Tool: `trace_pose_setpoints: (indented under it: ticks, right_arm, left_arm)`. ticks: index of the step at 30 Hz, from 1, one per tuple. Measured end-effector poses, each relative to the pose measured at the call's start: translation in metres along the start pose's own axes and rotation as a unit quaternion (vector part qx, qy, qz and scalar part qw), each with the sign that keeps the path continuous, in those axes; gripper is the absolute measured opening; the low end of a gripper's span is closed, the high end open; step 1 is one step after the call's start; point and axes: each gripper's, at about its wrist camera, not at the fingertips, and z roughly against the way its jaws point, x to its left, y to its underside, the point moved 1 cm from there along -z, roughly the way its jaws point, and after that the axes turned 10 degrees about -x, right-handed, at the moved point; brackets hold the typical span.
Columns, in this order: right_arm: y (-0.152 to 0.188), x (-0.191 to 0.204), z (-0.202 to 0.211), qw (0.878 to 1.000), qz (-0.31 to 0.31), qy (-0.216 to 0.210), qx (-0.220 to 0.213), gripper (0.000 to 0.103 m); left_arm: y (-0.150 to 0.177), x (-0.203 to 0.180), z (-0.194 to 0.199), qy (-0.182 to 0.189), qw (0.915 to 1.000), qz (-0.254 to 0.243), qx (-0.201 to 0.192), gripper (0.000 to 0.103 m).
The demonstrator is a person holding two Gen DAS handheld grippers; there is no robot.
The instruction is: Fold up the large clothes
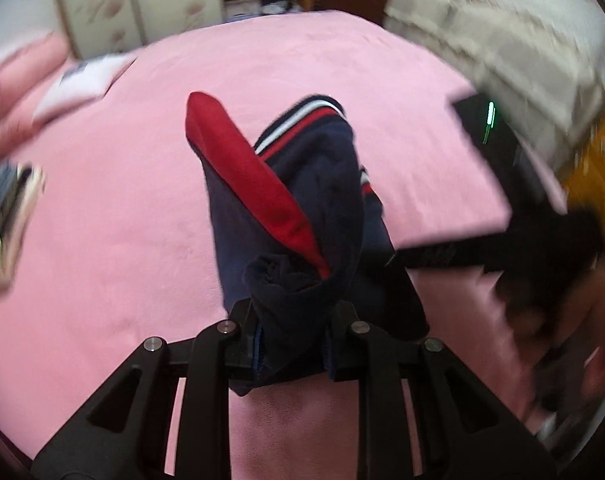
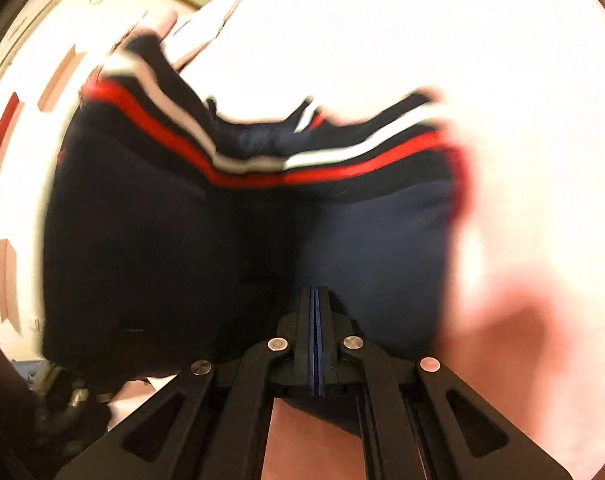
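A navy garment (image 1: 302, 200) with a red panel and red and white striped trim hangs bunched above a pink bedspread (image 1: 122, 220). My left gripper (image 1: 290, 320) is shut on a thick fold of it. In the right wrist view the same garment (image 2: 182, 240) fills the frame, striped trim along its top. My right gripper (image 2: 315, 296) has its fingers pressed together on the navy cloth. The right gripper's black body (image 1: 502, 200) shows at the right of the left wrist view.
The pink bedspread covers the bed. A white folded item (image 1: 82, 84) lies at the far left. A floral headboard (image 1: 142, 0) stands behind. A person in a light top (image 1: 502, 32) is at the right. Both views are blurred.
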Motion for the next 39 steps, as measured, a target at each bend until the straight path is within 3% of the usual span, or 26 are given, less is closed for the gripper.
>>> trace_pose_setpoints:
  ticks: [4,8,10,12,15,18,20,23,26,27,28,33,39]
  right_arm:
    - [-0.006,-0.031,0.031,1.000,-0.008,0.009,-0.014,0.000]
    - [-0.008,-0.052,0.051,1.000,-0.024,-0.003,-0.021,0.000]
    - [-0.010,-0.053,0.058,0.999,-0.024,-0.008,-0.031,0.000]
    - [-0.018,-0.053,0.063,0.999,-0.029,-0.020,-0.036,0.002]
    - [-0.022,-0.052,0.066,0.997,-0.047,-0.053,-0.030,0.006]
    - [-0.025,-0.034,0.061,0.994,-0.061,-0.089,-0.019,0.023]
    - [-0.033,-0.028,0.060,0.992,-0.063,-0.111,-0.016,0.028]
    - [-0.034,-0.013,0.049,0.992,-0.054,-0.111,-0.001,0.036]
    - [-0.035,0.001,0.034,0.994,-0.029,-0.106,0.015,0.031]
    - [-0.036,0.006,0.033,0.994,-0.016,-0.106,0.013,0.015]
    - [-0.037,0.012,0.033,0.995,-0.001,-0.104,0.007,0.007]
    - [-0.042,0.019,0.064,0.997,0.023,-0.065,-0.018,0.004]
    - [-0.031,-0.012,0.071,1.000,-0.012,0.020,0.019,0.004]
  left_arm:
    - [0.011,-0.043,-0.009,0.004,0.9980,-0.060,0.017,0.019]
    - [0.019,-0.078,-0.028,0.001,0.9948,-0.089,0.050,0.022]
    - [0.022,-0.086,-0.030,0.002,0.9944,-0.091,0.053,0.029]
    - [0.024,-0.088,-0.026,0.018,0.9956,-0.070,0.060,0.044]
    - [0.024,-0.077,-0.019,0.057,0.9954,-0.018,0.075,0.060]
    - [0.023,-0.064,-0.009,0.066,0.9939,0.008,0.088,0.061]
    - [0.026,-0.060,-0.001,0.064,0.9934,0.014,0.095,0.061]
    - [0.031,-0.052,0.012,0.056,0.9936,0.027,0.095,0.061]
    - [0.032,-0.044,0.017,0.050,0.9927,0.047,0.099,0.061]
    - [0.032,-0.041,0.018,0.047,0.9924,0.056,0.099,0.061]
    - [0.031,-0.039,0.019,0.045,0.9923,0.062,0.097,0.061]
    - [0.026,-0.035,0.032,0.045,0.9911,0.089,0.089,0.061]
    - [0.022,-0.035,0.035,0.048,0.9908,0.089,0.090,0.061]
